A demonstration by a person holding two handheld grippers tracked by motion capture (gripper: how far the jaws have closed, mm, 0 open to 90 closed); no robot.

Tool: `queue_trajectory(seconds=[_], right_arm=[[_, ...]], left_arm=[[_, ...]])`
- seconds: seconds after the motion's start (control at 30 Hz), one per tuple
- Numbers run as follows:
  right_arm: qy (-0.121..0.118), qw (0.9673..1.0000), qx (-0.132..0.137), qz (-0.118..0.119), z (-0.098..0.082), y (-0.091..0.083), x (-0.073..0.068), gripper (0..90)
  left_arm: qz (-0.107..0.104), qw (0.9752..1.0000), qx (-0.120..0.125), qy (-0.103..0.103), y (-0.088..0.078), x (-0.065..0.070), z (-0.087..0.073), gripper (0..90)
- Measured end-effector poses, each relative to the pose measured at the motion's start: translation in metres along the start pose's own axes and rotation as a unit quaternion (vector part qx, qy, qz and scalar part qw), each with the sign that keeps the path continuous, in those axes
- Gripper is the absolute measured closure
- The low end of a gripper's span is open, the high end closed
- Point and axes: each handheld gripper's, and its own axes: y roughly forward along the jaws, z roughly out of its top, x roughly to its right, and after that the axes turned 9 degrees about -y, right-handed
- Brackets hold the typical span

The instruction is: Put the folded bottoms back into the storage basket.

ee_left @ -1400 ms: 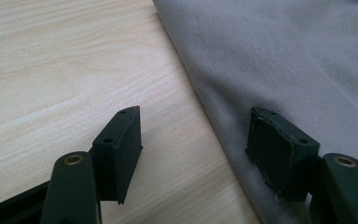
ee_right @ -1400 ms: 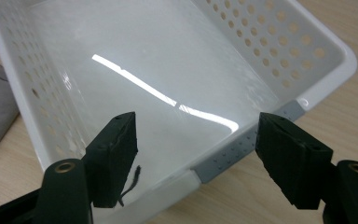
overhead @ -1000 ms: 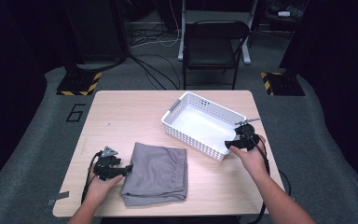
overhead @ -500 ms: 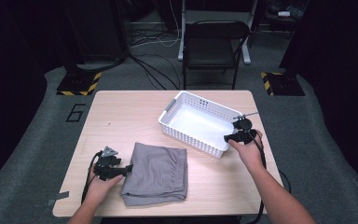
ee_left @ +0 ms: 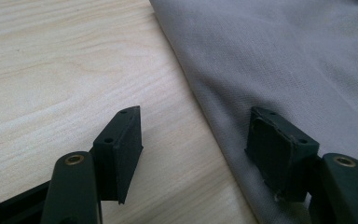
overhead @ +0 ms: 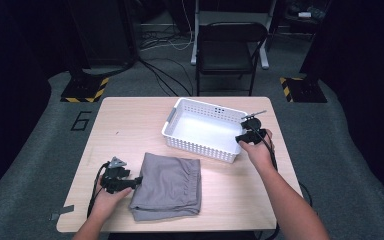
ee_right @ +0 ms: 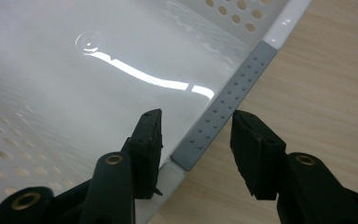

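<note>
A white perforated basket [overhead: 200, 144] stands empty on the far right half of the wooden table [overhead: 130, 125]. My right gripper [overhead: 239, 138] is at its right end. In the right gripper view my right gripper [ee_right: 196, 128] straddles the basket's grey studded handle [ee_right: 242, 79], one jaw inside the basket [ee_right: 98, 84] and one outside. The jaws have just been closing, and a gap still shows beside the handle. A folded grey cloth [overhead: 167, 185] lies near the front. My left gripper [overhead: 138, 181] stands open at its left edge, one jaw over the cloth [ee_left: 284, 60] and one over bare wood.
A black chair [overhead: 230, 50] stands behind the table's far edge, with cables on the floor beside it. Bare wood [overhead: 125, 130] lies left of the basket. The cloth's near side is close to the table's front edge.
My right hand has moved left and a little away, and the basket has slid left with it. The left hand and the cloth have stayed put.
</note>
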Motion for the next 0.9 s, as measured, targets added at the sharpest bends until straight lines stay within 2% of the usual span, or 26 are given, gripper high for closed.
queue_trajectory(seconds=[0.23,0.27,0.43,0.9], right_arm=[[-0.019,0.9997,0.008,0.012,0.018,0.012,-0.007,59.6],[-0.029,0.9995,0.007,0.013,0.023,0.015,-0.010,60.4],[-0.047,0.9987,0.009,0.014,0.032,0.020,-0.015,61.7],[-0.063,0.9975,0.022,0.024,0.035,0.025,-0.016,62.5]], left_arm=[[-0.006,1.0000,-0.002,-0.001,-0.001,0.001,0.001,35.9],[-0.008,1.0000,-0.003,0.000,-0.001,0.001,0.001,36.0],[-0.011,0.9999,-0.004,0.003,-0.002,0.002,0.000,36.8],[-0.012,0.9999,-0.001,0.001,-0.003,0.003,-0.001,36.8]])
